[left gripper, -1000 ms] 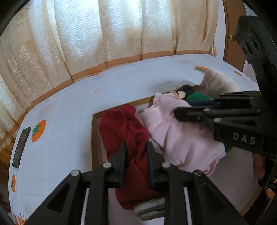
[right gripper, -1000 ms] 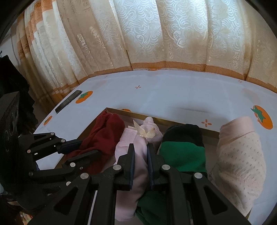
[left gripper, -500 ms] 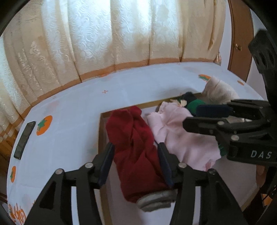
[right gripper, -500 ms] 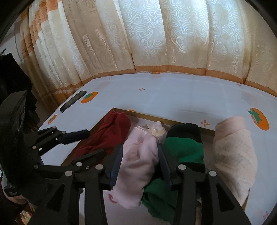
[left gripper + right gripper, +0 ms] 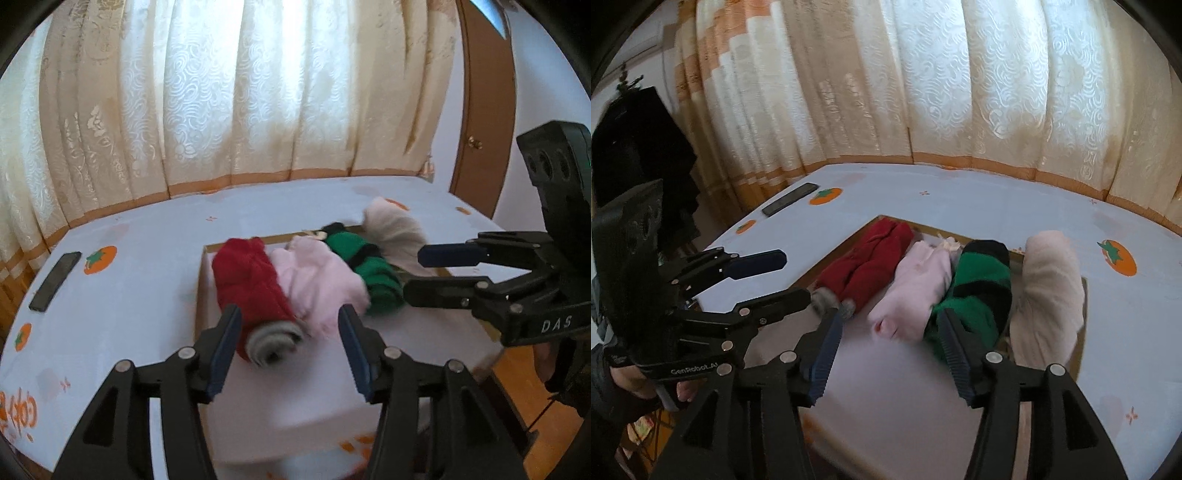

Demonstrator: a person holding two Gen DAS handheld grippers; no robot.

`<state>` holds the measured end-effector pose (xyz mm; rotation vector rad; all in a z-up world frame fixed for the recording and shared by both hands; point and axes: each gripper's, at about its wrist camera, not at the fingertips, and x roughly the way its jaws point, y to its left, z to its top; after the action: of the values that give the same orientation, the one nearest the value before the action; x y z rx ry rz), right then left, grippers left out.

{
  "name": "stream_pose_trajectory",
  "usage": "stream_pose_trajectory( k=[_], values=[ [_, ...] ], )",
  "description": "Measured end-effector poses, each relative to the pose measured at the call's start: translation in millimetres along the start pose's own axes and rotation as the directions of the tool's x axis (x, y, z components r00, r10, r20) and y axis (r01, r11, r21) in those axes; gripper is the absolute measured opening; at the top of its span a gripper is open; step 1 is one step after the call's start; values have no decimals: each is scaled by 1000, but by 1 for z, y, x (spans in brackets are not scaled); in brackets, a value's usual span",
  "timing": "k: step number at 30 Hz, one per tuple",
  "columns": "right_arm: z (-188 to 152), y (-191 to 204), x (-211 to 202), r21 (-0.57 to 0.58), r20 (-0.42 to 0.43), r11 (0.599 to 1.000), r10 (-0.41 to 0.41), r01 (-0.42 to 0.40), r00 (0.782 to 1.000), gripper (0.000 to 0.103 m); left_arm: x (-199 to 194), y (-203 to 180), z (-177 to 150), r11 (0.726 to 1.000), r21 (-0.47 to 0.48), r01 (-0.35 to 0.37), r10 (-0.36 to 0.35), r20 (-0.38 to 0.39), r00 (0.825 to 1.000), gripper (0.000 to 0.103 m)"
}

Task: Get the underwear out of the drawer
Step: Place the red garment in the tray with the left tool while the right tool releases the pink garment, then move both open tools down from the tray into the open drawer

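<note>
Fingers point(image 5: 232, 334) opening, the red roll point(image 5: 251, 284) lying just beyond them.

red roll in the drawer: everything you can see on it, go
The red roll is a soft, knit-looking garment rolled into a thick bundle, deep red with a grey band at its near end. It lies leftmost of four rolls in the wooden drawer, lengthwise along the left wall. Its right side presses against the pink roll. The left tongs frame its near end, jaws opening, pads off the fabric. Motion blur hides finer detail.
</note>
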<state>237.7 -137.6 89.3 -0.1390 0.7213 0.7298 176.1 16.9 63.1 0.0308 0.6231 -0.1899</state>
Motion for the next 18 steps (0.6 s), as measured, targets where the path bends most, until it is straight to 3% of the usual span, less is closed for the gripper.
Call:
stream_pose_trajectory(
  k=[9, 18],
  values=[
    [-40, 23, -52, -67, -10, 996, 49, -50, 999, 58, -34, -36, -50, 997, 42, 70, -70, -14, 997, 59],
    [-102, 19, -88, -100, -73, 995, 13, -21, 997, 62, -52, -59, -107, 987, 128, 93, -81, -94, 992, 63]
  ],
)
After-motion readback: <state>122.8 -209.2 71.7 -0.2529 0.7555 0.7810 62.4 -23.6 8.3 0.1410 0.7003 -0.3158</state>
